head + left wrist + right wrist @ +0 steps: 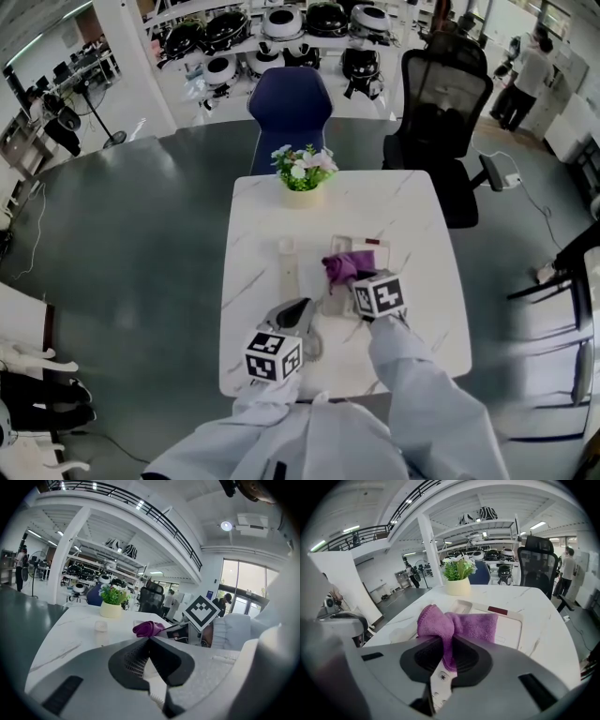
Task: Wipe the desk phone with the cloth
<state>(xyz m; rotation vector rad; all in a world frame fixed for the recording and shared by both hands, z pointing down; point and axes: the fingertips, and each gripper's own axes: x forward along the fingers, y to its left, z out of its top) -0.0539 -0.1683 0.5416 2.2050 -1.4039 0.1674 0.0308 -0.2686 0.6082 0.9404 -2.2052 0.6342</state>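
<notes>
The white desk phone (364, 251) lies flat on the marble table (422, 225), its dark display strip (497, 610) at the far end. A purple cloth (459, 624) rests bunched on the phone's near left part. My right gripper (448, 644) is shut on a fold of this cloth, and in the head view it (350, 282) sits at the phone's near edge. My left gripper (149, 641) is shut with nothing in it. It hovers over the table to the left of the phone (298, 315), pointing toward the cloth (148, 628).
A cream pot of flowers (302, 184) stands at the table's far side. A pale bottle-like object (288, 266) stands left of the phone. A blue chair (290, 105) and a black office chair (442, 103) are behind the table. People stand far off at the right.
</notes>
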